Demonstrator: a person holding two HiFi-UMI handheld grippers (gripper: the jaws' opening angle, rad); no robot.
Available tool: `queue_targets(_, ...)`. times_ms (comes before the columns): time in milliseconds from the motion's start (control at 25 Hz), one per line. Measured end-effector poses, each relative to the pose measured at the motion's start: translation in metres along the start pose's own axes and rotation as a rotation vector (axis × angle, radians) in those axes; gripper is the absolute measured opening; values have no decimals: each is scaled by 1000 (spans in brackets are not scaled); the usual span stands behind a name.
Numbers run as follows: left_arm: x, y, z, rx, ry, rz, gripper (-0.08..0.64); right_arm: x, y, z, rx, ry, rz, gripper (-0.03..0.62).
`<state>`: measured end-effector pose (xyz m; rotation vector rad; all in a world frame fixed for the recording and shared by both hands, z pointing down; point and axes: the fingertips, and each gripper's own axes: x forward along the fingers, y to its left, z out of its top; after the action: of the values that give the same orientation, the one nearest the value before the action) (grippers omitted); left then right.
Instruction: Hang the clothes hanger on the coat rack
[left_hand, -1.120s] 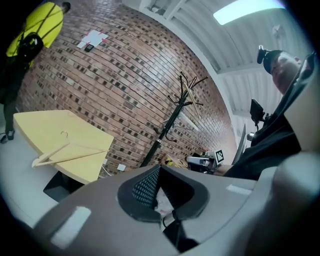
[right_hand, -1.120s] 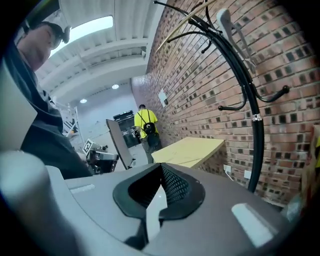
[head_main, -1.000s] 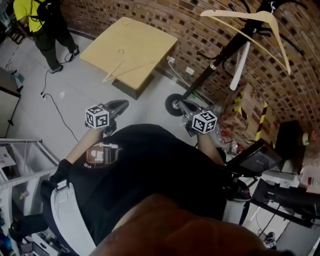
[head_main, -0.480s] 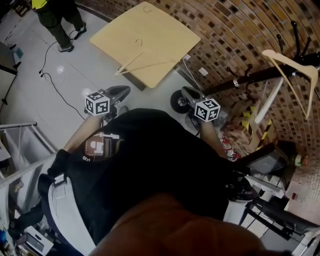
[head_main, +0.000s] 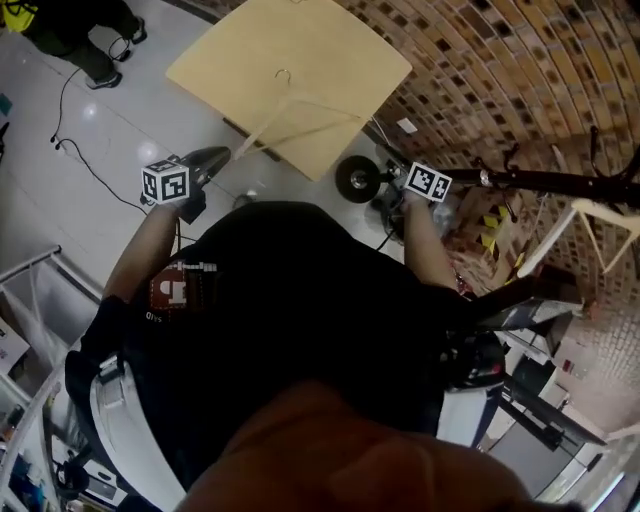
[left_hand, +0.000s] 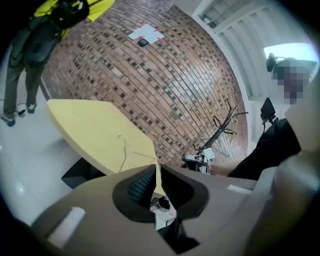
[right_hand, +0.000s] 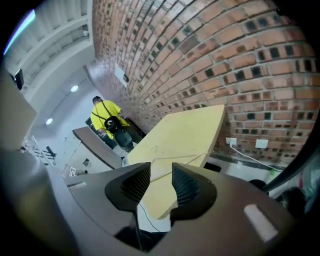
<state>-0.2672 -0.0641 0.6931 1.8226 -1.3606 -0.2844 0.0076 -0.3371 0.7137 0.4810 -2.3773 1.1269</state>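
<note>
A pale wooden hanger (head_main: 288, 112) with a wire hook lies flat on the yellow table (head_main: 340, 50). It also shows in the left gripper view, hanger (left_hand: 124, 152), and in the right gripper view, hanger (right_hand: 167, 159). My left gripper (head_main: 212, 157) hovers short of the table's near edge, its jaws shut and empty (left_hand: 156, 186). My right gripper (right_hand: 161, 184) points at the table from the right; its jaws are opening with nothing between them. The black coat rack (head_main: 560, 183) stands at the right and carries another wooden hanger (head_main: 600, 215).
A brick wall (head_main: 500, 70) runs behind the table and rack. A black wheel (head_main: 355, 178) sits on the floor by the table's corner. A person in a yellow top (right_hand: 107, 117) stands beyond the table. A cable (head_main: 75, 150) trails over the grey floor at left.
Both grippers have moved forward and down toward the table. In the head view the table has come closer and the rack with its hung hanger has slid to the right edge.
</note>
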Motion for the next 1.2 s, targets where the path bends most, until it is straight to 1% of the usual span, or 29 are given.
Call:
queue_targets(80,0,25,-9,-93,-8,22,31,11,-29,4,84,15,-25,164)
queue_targets(160,7,48,-22,-185,3,39,90,25,-60,13,145,16,-37,181)
queue_targets(200,13,58,-28,-230,12,45,126,33,-75,19,162,13,-35,189)
queue_targets(280,23,74,-40,-327,14,46,177,50,-97,26,195,16,-32,202)
queue_targets(400,35,87,-56,-446,-31,20,249,76,-116,28,228,42,-18,222)
queue_targets(480,45,91,-60,-492,-78,-13,295,92,-126,31,239,54,-9,239)
queue_targets(520,51,94,-61,-506,-93,-18,315,99,-131,33,244,56,-5,246)
queue_targets(600,62,100,-64,-524,-102,-16,350,111,-140,37,253,62,6,262)
queue_targets(680,74,104,-69,-535,-90,-23,365,121,-141,37,261,74,18,279)
queue_targets(720,78,106,-71,-547,-82,-25,367,126,-141,36,264,83,22,287)
queue_targets(840,92,111,-75,-617,-66,-20,367,139,-139,31,271,123,9,290)
queue_targets(880,98,110,-74,-609,-57,-33,365,143,-140,30,272,128,7,297)
queue_targets(920,103,110,-75,-597,-40,-40,365,145,-143,29,273,130,1,274)
queue_targets(1000,110,107,-84,-601,10,-29,347,141,-151,26,272,145,-44,193)
queue_targets(1040,113,104,-87,-576,36,-32,302,138,-152,24,273,155,-65,162)
queue_targets(1080,116,102,-90,-543,64,-36,242,137,-153,24,278,158,-64,155)
queue_targets(1120,118,100,-94,-524,95,-37,177,138,-153,24,288,154,-45,144)
queue_targets(1160,120,99,-99,-521,125,-38,104,137,-153,24,299,153,-35,129)
queue_targets(1200,121,97,-103,-526,145,-46,98,134,-153,23,307,160,-41,115)
